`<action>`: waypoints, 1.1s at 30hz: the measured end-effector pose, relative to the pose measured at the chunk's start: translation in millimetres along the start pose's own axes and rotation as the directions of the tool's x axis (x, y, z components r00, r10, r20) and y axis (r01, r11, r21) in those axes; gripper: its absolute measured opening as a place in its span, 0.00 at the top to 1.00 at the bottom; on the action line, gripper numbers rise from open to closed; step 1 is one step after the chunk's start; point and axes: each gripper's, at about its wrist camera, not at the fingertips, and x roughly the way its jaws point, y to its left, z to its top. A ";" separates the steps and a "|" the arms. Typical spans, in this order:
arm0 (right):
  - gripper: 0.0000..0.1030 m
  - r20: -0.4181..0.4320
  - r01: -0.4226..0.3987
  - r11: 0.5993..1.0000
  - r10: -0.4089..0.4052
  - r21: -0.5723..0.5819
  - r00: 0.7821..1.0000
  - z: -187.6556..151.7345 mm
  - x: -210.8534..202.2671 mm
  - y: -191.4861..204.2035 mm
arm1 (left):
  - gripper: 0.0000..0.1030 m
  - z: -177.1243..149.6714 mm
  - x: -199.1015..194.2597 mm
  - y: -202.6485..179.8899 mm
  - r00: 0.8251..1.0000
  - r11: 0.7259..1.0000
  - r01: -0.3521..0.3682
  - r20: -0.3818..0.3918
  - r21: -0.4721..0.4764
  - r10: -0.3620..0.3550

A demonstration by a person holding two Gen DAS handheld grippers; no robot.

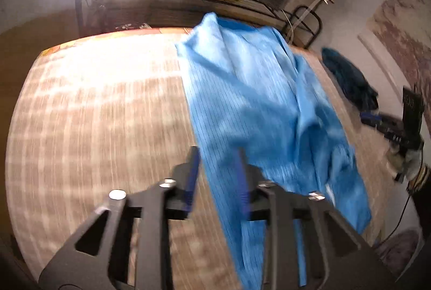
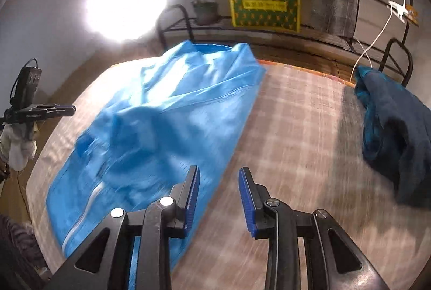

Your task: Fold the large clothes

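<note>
On the left of the checked surface [image 1: 94,114] the left gripper [image 1: 218,155] hovers with its fingers apart and nothing between them, its right finger over the near left edge of the blue garment [image 1: 250,90]. The garment lies rumpled in the middle, its long axis running from near to far. On the right, the right gripper [image 2: 218,174] also has its fingers apart and empty, just beside the garment's near right edge, so both hands seem about equally near to it.
</note>
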 end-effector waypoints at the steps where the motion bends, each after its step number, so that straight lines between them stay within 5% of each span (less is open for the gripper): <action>1: 0.66 -0.008 -0.002 1.000 0.002 0.022 1.000 7.8 8.9 -6.4 | 0.70 11.1 9.0 4.7 1.000 1.000 0.014 -0.002 -0.019 -0.014; 5: 0.59 -0.003 -0.035 0.996 0.035 0.084 0.999 33.0 34.6 -27.9 | 0.62 49.3 39.0 21.2 0.998 0.996 0.060 0.007 -0.069 -0.059; 8: 0.42 0.007 -0.084 0.992 0.084 0.097 0.996 50.4 55.8 -41.4 | 0.50 70.8 61.8 32.8 0.995 0.991 0.097 0.004 -0.095 -0.097; 22: 0.46 0.022 -0.244 0.946 0.245 0.214 0.969 107.9 146.8 -80.4 | 0.50 125.1 142.3 63.1 0.977 0.955 0.210 0.010 -0.211 -0.213; 27: 0.47 0.043 -0.271 0.932 0.269 0.239 0.962 127.8 163.8 -81.3 | 0.50 139.3 155.0 51.6 0.979 0.965 0.200 0.006 -0.170 -0.202; 29: 0.64 0.030 -0.254 0.940 0.254 0.226 0.967 133.3 166.8 -75.4 | 0.66 143.3 159.5 45.9 0.984 0.974 0.176 -0.002 -0.142 -0.178; 30: 0.77 0.010 -0.250 0.943 0.254 0.218 0.967 134.5 168.9 -71.8 | 0.87 144.0 162.0 41.7 0.988 0.980 0.153 -0.007 -0.123 -0.155; 31: 0.82 -0.002 -0.235 0.951 0.240 0.201 0.971 136.1 170.3 -67.6 | 0.97 145.0 164.0 39.0 0.990 0.984 0.138 -0.007 -0.109 -0.140; 33: 0.94 -0.008 -0.214 0.965 0.218 0.150 0.976 138.3 167.5 -58.2 | 0.98 142.9 163.0 31.5 0.992 0.989 0.126 0.006 -0.080 -0.125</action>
